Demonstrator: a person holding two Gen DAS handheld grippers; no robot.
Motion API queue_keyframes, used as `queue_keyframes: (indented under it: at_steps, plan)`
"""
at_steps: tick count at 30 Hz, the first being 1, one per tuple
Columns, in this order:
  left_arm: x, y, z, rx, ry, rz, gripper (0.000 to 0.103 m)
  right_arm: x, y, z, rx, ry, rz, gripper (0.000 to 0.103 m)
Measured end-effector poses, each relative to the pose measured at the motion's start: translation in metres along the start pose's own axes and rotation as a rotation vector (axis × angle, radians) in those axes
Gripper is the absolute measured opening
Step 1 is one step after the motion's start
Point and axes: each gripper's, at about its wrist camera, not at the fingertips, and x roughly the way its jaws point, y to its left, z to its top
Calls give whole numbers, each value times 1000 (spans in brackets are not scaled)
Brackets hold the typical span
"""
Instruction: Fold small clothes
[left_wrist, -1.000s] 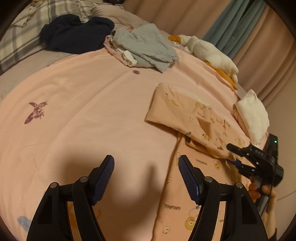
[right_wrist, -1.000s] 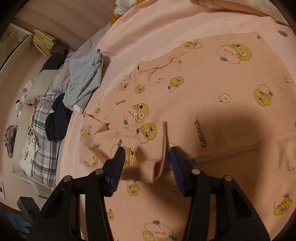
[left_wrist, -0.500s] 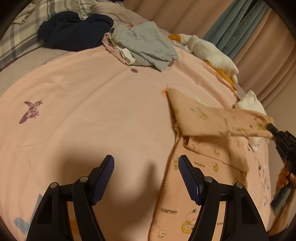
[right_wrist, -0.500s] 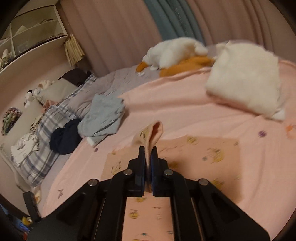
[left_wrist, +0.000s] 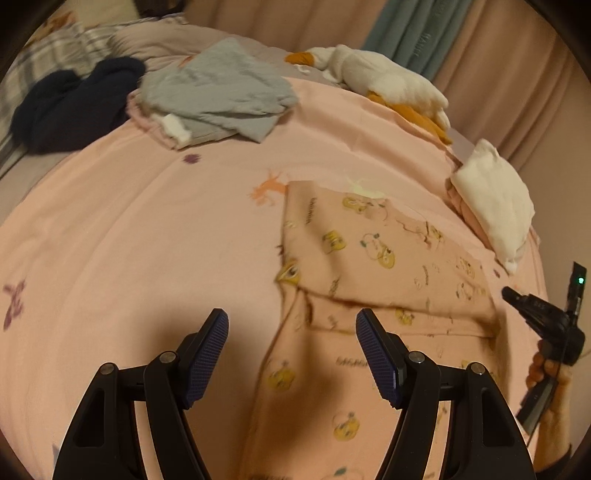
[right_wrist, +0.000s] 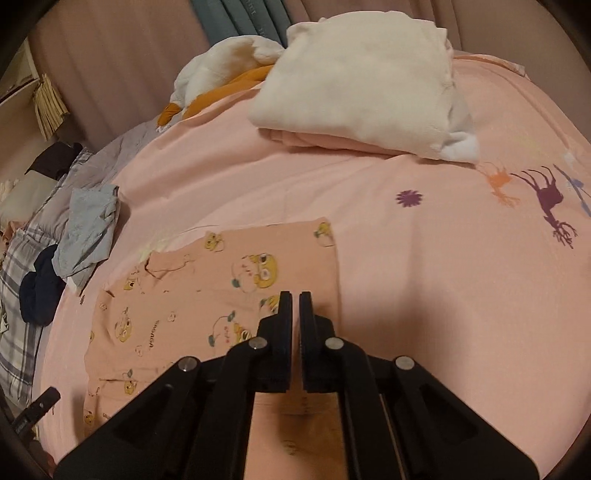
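Observation:
A pink garment (left_wrist: 369, 258) printed with yellow cartoon figures lies on the pink bed sheet (left_wrist: 147, 240), one flap folded over its body. My left gripper (left_wrist: 291, 347) hovers open above the garment's near left edge, with nothing between its fingers. At the far right, a hand holds my right gripper (left_wrist: 508, 291), whose tip meets the flap's right edge. In the right wrist view the right gripper (right_wrist: 295, 295) is shut over the garment (right_wrist: 184, 314). No cloth shows above its tips, but fabric sits close under the jaws.
A folded white cloth (left_wrist: 495, 206) on a pink stack lies beyond the garment, near the bed's right edge. A grey garment (left_wrist: 221, 96), a navy one (left_wrist: 74, 103) and a white-and-orange plush (left_wrist: 388, 77) sit at the back. Curtains hang behind.
My right gripper shut on the garment's flap, lifted it and carried it to the right. The flap now lies folded over the body. The left gripper stayed open and shifted towards the garment.

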Motion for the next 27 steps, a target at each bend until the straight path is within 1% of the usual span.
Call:
queue_keyframes:
  at_steps: [3, 4, 5, 6, 7, 8, 11, 14, 16, 17, 19, 20, 22, 23, 25, 26, 27]
  plan:
    - [15, -9, 9, 14, 14, 2, 71, -6, -12, -1, 12, 6, 0, 8]
    - [18, -11, 11, 15, 16, 1, 71, -8, -17, -1, 36, 5, 20, 8]
    - [22, -13, 13, 17, 22, -4, 71, -10, -21, -1, 66, 9, 55, 11]
    - [26, -15, 16, 17, 28, -5, 71, -8, -25, -1, 109, 27, 104, 25]
    - [28, -17, 17, 17, 30, -3, 71, -7, -25, 0, 132, 36, 133, 31]
    - [32, -19, 19, 16, 35, -6, 71, -5, -24, 1, 140, 38, 156, 36]
    - [37, -21, 20, 10, 41, -2, 71, 7, -12, 1, 93, 56, 136, 36]
    - [39, -17, 18, -6, 49, 3, 71, 23, 2, -1, 35, 91, 139, 36]
    - [40, -14, 17, -14, 52, 10, 71, 37, 13, -4, -9, 110, 100, 36]
    - [40, -12, 17, -17, 52, 14, 71, 42, 14, -4, -16, 119, 92, 32]
    - [40, -8, 18, -25, 52, 20, 71, 51, 21, -7, -65, 125, 60, 18]
    - [40, -6, 18, -30, 51, 22, 71, 51, 26, -9, -98, 115, 42, 7]
    - [38, -1, 21, -41, 44, 22, 71, 44, 29, -7, -120, 84, 48, 6]
    - [38, 1, 22, -46, 40, 22, 71, 35, 30, -5, -119, 45, 44, 6]
    - [38, 5, 24, -58, 36, 23, 71, 24, 22, 1, -74, -2, 48, 6]
    - [38, 7, 25, -64, 36, 24, 71, 23, 18, 5, -62, -3, 44, 6]
    - [39, 9, 26, -74, 37, 24, 71, 28, 16, 7, -65, 30, 41, 7]
